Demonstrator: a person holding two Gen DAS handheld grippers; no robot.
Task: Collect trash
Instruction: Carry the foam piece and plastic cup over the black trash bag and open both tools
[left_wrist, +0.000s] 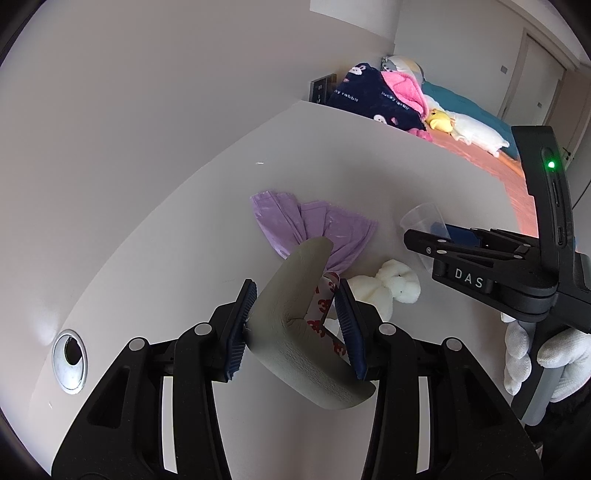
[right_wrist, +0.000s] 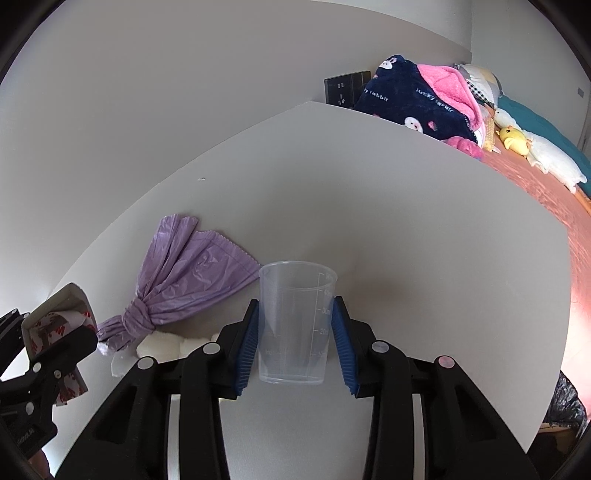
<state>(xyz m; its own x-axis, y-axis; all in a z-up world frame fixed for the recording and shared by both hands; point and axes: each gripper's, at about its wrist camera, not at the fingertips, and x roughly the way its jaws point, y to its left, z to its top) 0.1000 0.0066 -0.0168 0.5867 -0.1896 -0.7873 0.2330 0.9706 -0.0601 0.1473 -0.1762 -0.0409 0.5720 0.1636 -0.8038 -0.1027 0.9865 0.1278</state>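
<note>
My left gripper (left_wrist: 295, 314) is shut on a grey L-shaped foam corner guard (left_wrist: 295, 332) with red-printed adhesive backing, held above the white table (left_wrist: 184, 229). The guard also shows in the right wrist view (right_wrist: 59, 314). My right gripper (right_wrist: 295, 332) is shut on a clear plastic measuring cup (right_wrist: 295, 321), upright between its blue pads; the cup also shows in the left wrist view (left_wrist: 421, 218). A knotted purple plastic bag (right_wrist: 184, 280) lies on the table, also visible in the left wrist view (left_wrist: 314, 225). A white crumpled tissue (left_wrist: 388, 288) lies beside the bag's knot.
A round metal cable hole (left_wrist: 69, 360) sits in the table at the left. The wall runs behind the table. Beyond the table's far edge is a bed (right_wrist: 535, 177) with a dark blanket (right_wrist: 413, 99), soft toys and pillows. A black wall socket (right_wrist: 345, 88) is behind.
</note>
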